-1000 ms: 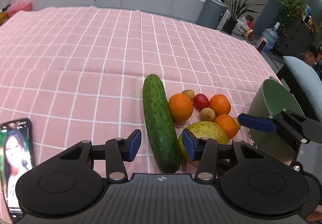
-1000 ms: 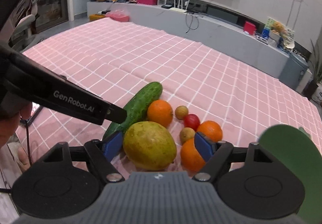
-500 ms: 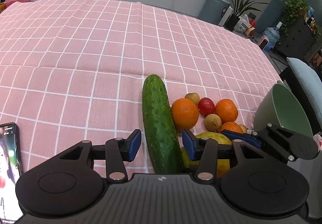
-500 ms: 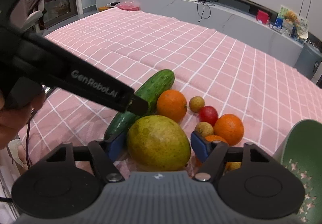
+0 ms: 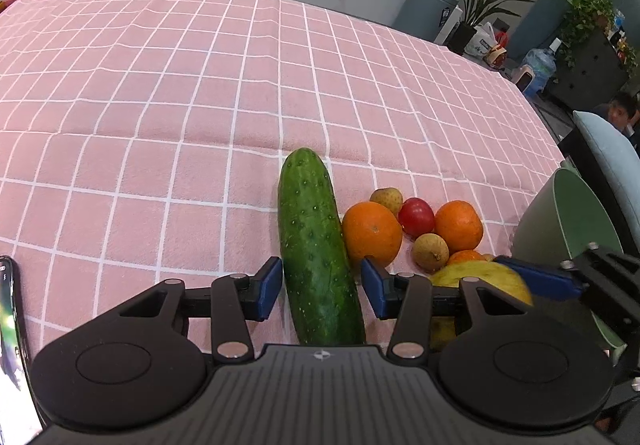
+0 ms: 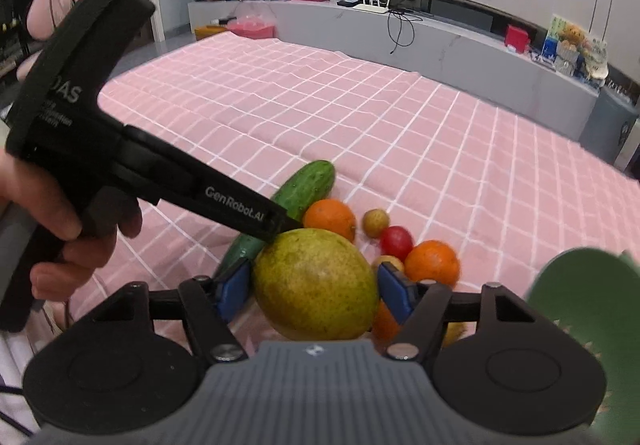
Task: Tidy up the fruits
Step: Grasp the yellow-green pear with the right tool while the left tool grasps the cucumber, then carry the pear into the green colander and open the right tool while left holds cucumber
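A green cucumber (image 5: 316,245) lies on the pink checked cloth, its near end between the jaws of my left gripper (image 5: 320,287), which is open around it with gaps at both sides. My right gripper (image 6: 314,287) is shut on a big yellow-green mango (image 6: 316,283) and holds it above the fruit pile. The mango also shows in the left wrist view (image 5: 480,277). Oranges (image 5: 372,231) (image 5: 458,225), a red fruit (image 5: 416,217) and small tan fruits (image 5: 430,251) lie to the right of the cucumber.
A green bowl (image 5: 560,221) stands at the table's right edge, also in the right wrist view (image 6: 576,285). A phone (image 5: 12,345) lies at the near left. The left gripper body (image 6: 120,149) and a hand cross the right wrist view.
My left gripper has moved forward so the cucumber's near end sits between its open jaws. My right gripper has closed on the mango and lifted it slightly.
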The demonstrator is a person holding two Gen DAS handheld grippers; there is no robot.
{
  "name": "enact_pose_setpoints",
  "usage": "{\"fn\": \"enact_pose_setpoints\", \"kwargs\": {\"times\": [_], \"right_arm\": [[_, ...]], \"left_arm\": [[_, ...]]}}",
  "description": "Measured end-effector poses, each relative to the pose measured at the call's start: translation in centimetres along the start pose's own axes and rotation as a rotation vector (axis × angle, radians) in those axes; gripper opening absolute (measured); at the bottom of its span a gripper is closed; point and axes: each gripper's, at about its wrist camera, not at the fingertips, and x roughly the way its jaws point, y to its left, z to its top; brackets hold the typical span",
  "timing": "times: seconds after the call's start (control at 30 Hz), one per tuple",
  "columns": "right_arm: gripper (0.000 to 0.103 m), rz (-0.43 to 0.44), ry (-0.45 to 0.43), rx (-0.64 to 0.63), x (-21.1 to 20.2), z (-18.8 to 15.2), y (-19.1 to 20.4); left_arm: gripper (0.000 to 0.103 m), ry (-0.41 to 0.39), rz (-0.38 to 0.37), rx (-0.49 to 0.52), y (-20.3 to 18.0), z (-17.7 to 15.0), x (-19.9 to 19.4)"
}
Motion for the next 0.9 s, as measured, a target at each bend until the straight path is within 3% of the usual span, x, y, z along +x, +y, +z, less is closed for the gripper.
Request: {"fn": "enact_pose_setpoints", "kwargs": {"times": [0.2,0.27,0.6,0.9], "right_arm": [[0.066,-0.042,-0.019,-0.010,-2.3,0.2,-1.0],[0.066,-0.058,-0.033,0.004,-3.3,0.2,-1.7],[0.066,-0.187,-0.062,0.142,-7.1,-0.5,-6.6],[0.066,-0.342,0.036,0.344,-6.6,-3.8,-12.9]], "left_arm": [[0.052,0.002,-0.009,0.012,-0.1,0.2,0.2],[0.048,0.012,0.006,0.036,-0.3,0.1,0.1],[0.049,0.004,0.086,0.166,-2.3,-0.3,0.6],[0.046,-0.003,0.097,0.129,-2.3,-0.7,0.5]]}}
